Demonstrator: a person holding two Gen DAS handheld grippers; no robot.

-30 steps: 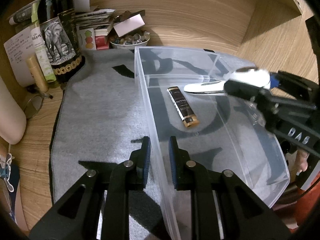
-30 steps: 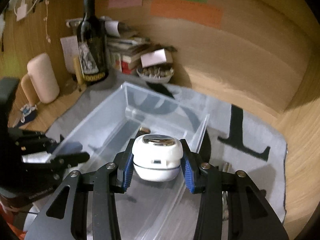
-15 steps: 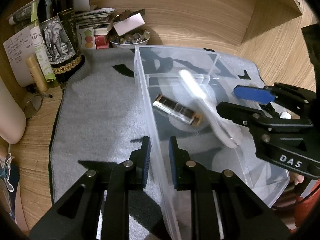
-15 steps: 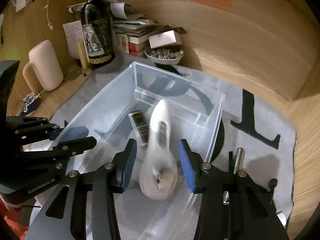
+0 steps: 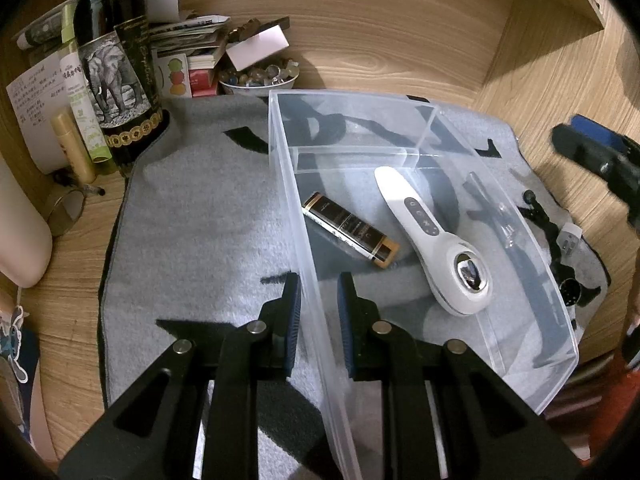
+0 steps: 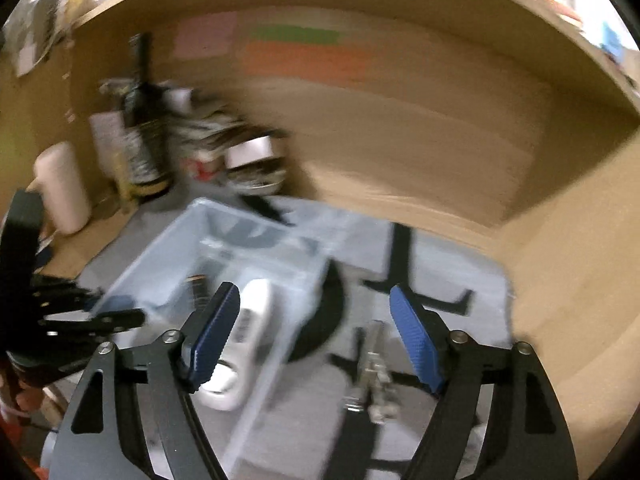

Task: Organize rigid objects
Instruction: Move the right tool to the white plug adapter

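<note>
**Left wrist view: white device lies in the bin, right jaws spread empty**

Left wrist view shows a grey mat (image 5: 192, 240) on the wooden desk, and on it a clear bin (image 5: 556, 320), the landmark for everything else. The left gripper (image 5: 318, 312) is clamped on the bin's near left wall, one pad outside and one inside. Inside the bin, in its large compartment, a white device (image 5: 436, 240) lies flat, its round head toward the camera and its narrow end toward the divider. Touching or just beside the device on its left lies a brown tube (image 5: 350, 230), slanted, gold end nearest. The bin's far compartments hold nothing that can be made out.

Left of the bin and beyond the mat's far corner stands a bottle (image 5: 116, 72) with an elephant label; behind the bin's far left corner sits a bowl (image 5: 260, 80) of small round things.

The right gripper (image 6: 316, 338) hovers above the bin's right wall in a blurred frame. Its jaws have just been opening and stand wide apart with nothing between the pads. Right of the bin, on the mat, a metal clip (image 6: 374, 372) lies under that gripper.
</note>
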